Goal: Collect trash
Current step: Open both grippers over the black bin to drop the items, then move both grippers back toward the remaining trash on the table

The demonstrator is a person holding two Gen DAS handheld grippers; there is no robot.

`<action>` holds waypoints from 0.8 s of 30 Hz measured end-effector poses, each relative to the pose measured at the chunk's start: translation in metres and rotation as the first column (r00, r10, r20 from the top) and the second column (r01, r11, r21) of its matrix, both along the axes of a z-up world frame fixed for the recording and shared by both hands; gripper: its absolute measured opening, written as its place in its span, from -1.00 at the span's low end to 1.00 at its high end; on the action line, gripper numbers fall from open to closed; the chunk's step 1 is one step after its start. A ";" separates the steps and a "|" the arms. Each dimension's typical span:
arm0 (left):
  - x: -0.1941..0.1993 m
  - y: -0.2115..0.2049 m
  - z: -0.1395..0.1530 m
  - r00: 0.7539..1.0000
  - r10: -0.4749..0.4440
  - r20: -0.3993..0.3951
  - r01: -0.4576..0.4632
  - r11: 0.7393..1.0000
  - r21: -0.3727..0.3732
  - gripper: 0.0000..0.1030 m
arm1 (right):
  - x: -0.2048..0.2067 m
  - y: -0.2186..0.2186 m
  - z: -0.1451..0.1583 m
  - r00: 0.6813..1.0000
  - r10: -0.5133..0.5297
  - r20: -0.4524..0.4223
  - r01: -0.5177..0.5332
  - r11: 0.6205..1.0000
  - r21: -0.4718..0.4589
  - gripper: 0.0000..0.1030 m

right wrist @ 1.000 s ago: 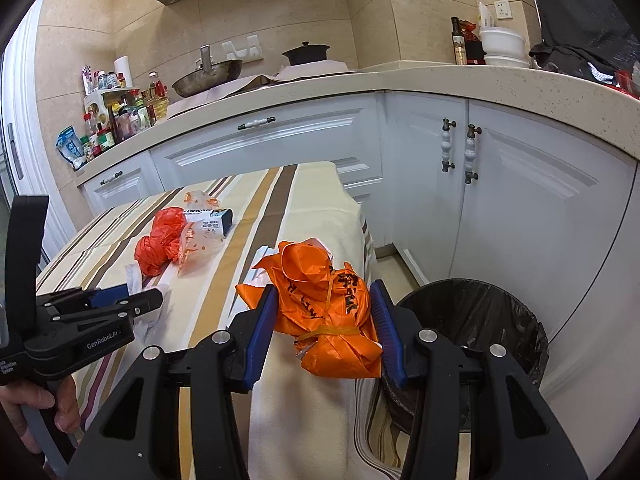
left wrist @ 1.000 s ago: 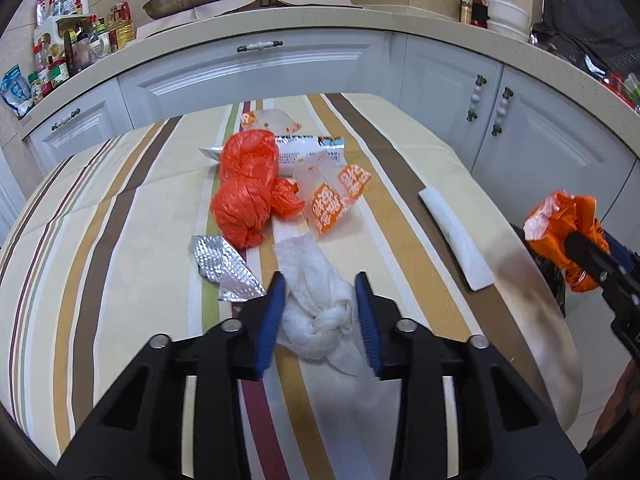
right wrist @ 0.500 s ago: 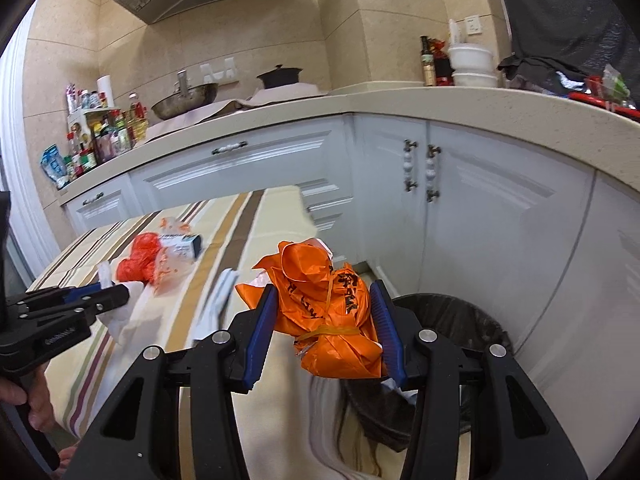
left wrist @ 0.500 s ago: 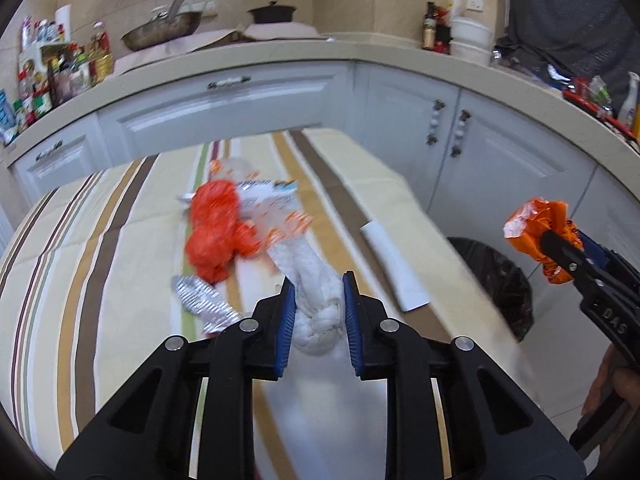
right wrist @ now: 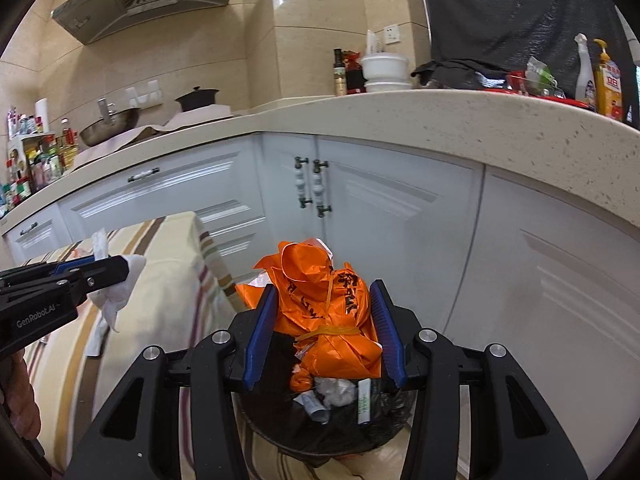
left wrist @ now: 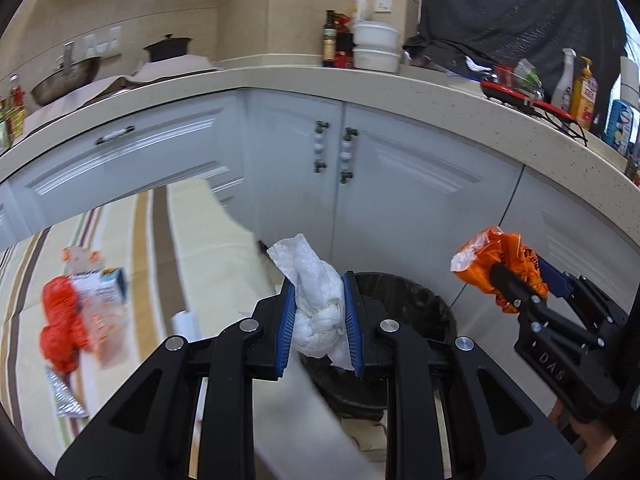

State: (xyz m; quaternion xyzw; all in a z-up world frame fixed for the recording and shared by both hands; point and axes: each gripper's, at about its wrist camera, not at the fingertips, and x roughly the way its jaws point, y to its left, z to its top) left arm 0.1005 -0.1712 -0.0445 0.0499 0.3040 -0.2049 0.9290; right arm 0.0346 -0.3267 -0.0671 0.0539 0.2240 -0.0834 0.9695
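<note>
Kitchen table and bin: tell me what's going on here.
A person is clearing trash with a gripper in each hand. The left gripper is clamped on a wad of white tissue, and the right gripper is clamped on a crumpled orange bag above the black-lined bin. More wrappers, including a red bag, lie on the striped tablecloth.

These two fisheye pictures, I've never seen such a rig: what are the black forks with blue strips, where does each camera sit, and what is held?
No robot: a person holds a two-finger gripper in each hand, with a camera on each looking along its fingers. The left view shows the left gripper shut on a white tissue wad, near the black bin. The right view shows the right gripper shut on an orange bag above that bin. On the striped table remain a red bag, wrappers and foil.
</note>
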 end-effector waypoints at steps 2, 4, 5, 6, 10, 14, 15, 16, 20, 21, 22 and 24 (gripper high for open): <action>0.005 -0.015 -0.003 1.000 -0.012 0.005 0.012 1.000 0.008 -0.57 | 0.003 -0.008 -0.004 1.000 -0.018 0.001 0.018 1.000 0.003 -0.08; 0.013 -0.030 -0.010 1.000 -0.026 0.006 0.026 0.999 0.030 -0.51 | 0.006 -0.015 -0.007 1.000 -0.030 0.003 0.030 0.999 0.011 -0.07; 0.017 -0.036 -0.013 1.000 -0.028 0.002 0.028 0.999 0.042 -0.47 | 0.009 -0.019 -0.010 0.999 -0.034 0.004 0.034 0.999 0.012 -0.05; 0.021 -0.041 -0.017 1.000 -0.022 -0.001 0.022 0.999 0.049 -0.36 | 0.012 -0.023 -0.013 0.999 -0.044 0.007 0.044 0.999 0.010 0.05; 0.032 -0.047 -0.027 1.000 -0.001 -0.020 0.003 0.998 0.067 -0.03 | 0.018 -0.034 -0.024 0.997 -0.076 -0.004 0.076 0.997 0.025 0.22; 0.034 -0.039 -0.028 0.999 0.016 -0.031 -0.014 0.998 0.064 0.14 | 0.017 -0.034 -0.025 0.997 -0.079 -0.015 0.079 0.996 0.032 0.22; 0.033 -0.036 -0.028 0.999 0.022 -0.029 -0.020 0.998 0.065 0.18 | 0.015 -0.032 -0.024 0.997 -0.077 -0.013 0.077 0.997 0.031 0.22; 0.032 -0.032 -0.027 0.999 0.027 -0.027 -0.025 0.998 0.064 0.20 | 0.014 -0.030 -0.023 0.997 -0.074 -0.010 0.074 0.997 0.033 0.22; 0.027 -0.010 -0.020 0.998 0.056 -0.020 -0.055 0.997 0.055 0.22 | 0.010 -0.020 -0.016 0.998 -0.058 0.000 0.058 0.998 0.030 0.23; 0.025 -0.006 -0.017 0.998 0.064 -0.017 -0.063 0.997 0.053 0.23 | 0.010 -0.017 -0.013 0.999 -0.052 0.002 0.052 0.998 0.031 0.23; 0.023 0.001 -0.015 0.997 0.073 -0.013 -0.072 0.996 0.049 0.23 | 0.008 -0.011 -0.010 0.999 -0.043 0.006 0.043 0.999 0.033 0.23; 0.017 0.016 -0.010 0.995 0.097 0.002 -0.097 0.994 0.049 0.24 | 0.008 -0.002 -0.006 1.000 -0.027 0.013 0.026 0.999 0.036 0.23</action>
